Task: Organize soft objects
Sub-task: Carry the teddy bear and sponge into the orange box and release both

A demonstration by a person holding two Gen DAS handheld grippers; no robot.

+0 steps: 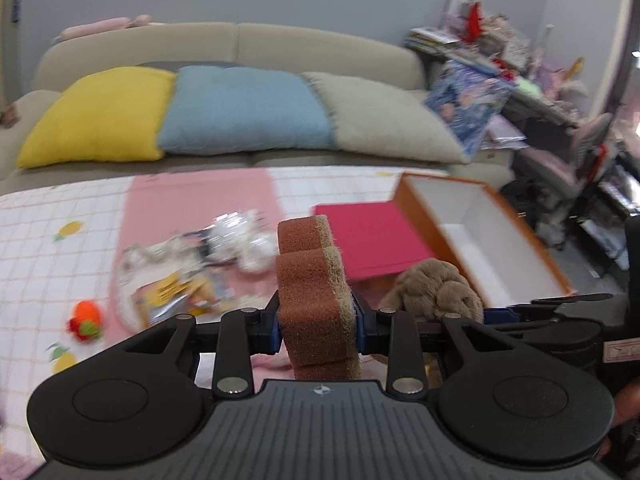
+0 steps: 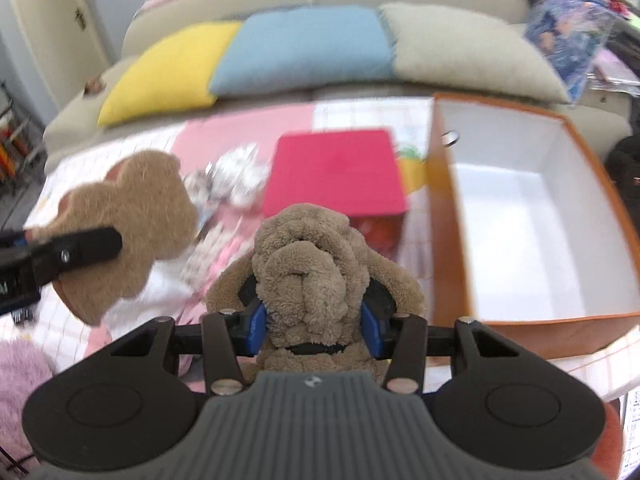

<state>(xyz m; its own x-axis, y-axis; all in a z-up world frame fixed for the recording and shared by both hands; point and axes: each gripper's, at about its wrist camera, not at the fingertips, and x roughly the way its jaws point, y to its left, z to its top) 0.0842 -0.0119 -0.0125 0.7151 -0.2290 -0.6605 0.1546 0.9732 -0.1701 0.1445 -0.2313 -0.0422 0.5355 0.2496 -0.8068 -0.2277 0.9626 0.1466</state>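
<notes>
My left gripper [image 1: 316,320] is shut on a brown bear-shaped sponge [image 1: 314,296], held upright above the table; the sponge also shows in the right wrist view [image 2: 128,216], at the left. My right gripper [image 2: 316,320] is shut on a tan plush dog [image 2: 316,276] and holds it up just left of the open orange box [image 2: 448,216] with a white inside. The plush dog also shows in the left wrist view [image 1: 436,288], to the right of the sponge. The orange box [image 1: 416,208] lies at the right there.
A pink box lid [image 2: 332,172] lies left of the orange box. Crumpled wrappers and foil [image 1: 208,264] and a small orange toy [image 1: 86,318] lie on the checked cloth. A sofa with yellow [image 1: 100,116], blue and grey cushions stands behind. A pink fluffy item [image 2: 16,392] is at the lower left.
</notes>
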